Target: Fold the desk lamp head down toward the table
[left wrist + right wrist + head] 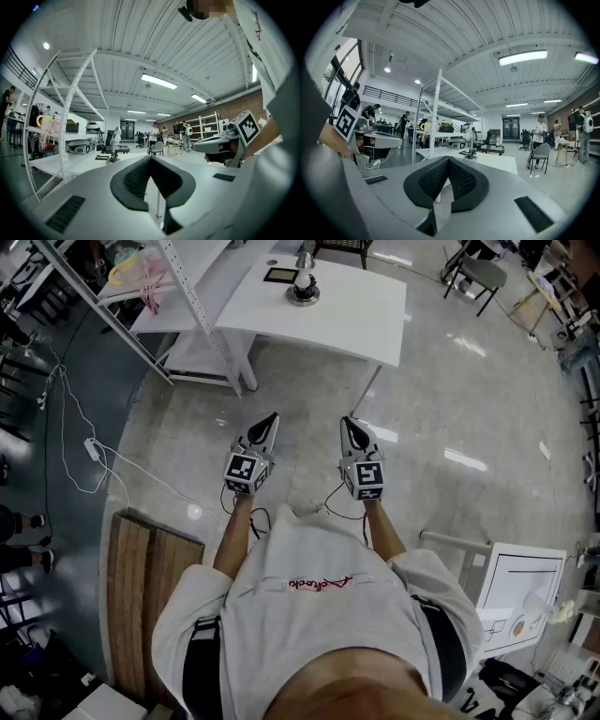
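The person's shirt [309, 606] fills the bottom of the head view, with both arms reaching up-frame from it. The left gripper [272, 418] and right gripper [348, 422] are held level over bare floor, each with its jaws pressed together on nothing. The lamp [304, 287] stands on the white table [361, 320] at top centre, well apart from both grippers. Its head looks still raised, so the fold seems not yet begun: approach, grasp and folding all remain.
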`<control>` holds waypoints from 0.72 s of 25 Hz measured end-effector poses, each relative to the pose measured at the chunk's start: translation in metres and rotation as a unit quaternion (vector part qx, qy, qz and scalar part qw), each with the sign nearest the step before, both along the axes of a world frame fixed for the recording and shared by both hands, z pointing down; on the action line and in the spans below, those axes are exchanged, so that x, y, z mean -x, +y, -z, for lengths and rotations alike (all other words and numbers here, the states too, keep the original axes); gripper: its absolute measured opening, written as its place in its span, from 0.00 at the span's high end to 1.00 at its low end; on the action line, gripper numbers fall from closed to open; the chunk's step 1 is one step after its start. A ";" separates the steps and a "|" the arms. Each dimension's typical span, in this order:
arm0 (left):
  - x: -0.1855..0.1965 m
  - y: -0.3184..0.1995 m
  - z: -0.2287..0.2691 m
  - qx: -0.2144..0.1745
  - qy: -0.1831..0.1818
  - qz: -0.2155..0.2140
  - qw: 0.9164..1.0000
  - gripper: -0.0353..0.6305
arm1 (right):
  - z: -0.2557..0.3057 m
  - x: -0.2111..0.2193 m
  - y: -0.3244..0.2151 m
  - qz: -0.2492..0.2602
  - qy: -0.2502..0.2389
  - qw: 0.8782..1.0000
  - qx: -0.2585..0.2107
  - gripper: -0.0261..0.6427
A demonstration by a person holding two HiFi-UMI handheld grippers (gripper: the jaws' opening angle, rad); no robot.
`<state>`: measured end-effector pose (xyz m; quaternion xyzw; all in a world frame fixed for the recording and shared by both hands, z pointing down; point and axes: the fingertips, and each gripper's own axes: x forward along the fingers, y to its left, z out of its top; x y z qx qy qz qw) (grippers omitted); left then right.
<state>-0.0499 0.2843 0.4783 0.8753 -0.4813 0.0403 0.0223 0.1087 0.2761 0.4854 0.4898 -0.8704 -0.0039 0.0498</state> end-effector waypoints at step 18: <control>-0.019 -0.008 0.001 0.002 -0.005 0.008 1.000 0.92 | 0.007 -0.010 -0.007 0.021 -0.016 1.000 -0.009 0.95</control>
